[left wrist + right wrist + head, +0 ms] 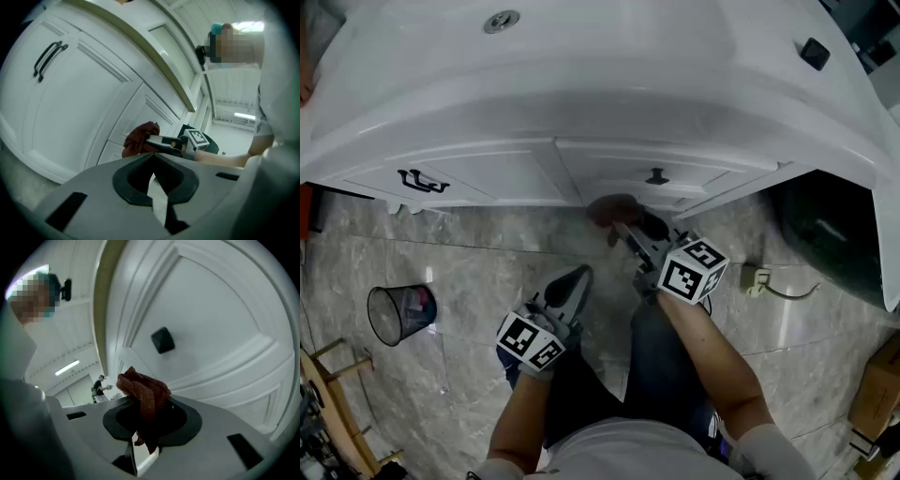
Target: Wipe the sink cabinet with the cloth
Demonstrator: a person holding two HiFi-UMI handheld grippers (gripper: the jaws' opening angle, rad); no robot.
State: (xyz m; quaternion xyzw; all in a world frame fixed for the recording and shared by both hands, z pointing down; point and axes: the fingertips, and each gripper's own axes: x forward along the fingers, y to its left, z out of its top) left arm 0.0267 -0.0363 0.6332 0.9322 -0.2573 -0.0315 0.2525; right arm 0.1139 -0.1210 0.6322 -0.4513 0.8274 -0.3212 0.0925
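Right gripper view: right gripper (146, 405) clenched on red cloth (142, 391)
Cloth: against the cabinet door (220, 310), below its black knob (162, 340)
Left gripper (153, 156): jaws together, nothing held, off the cabinet

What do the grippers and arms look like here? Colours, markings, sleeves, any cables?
Both match: the left gripper and right gripper have light grey bodies, dark jaws ringed by a black collar, and a white cube with black square markers. No cables are visible. A white sleeve shows on the right arm.
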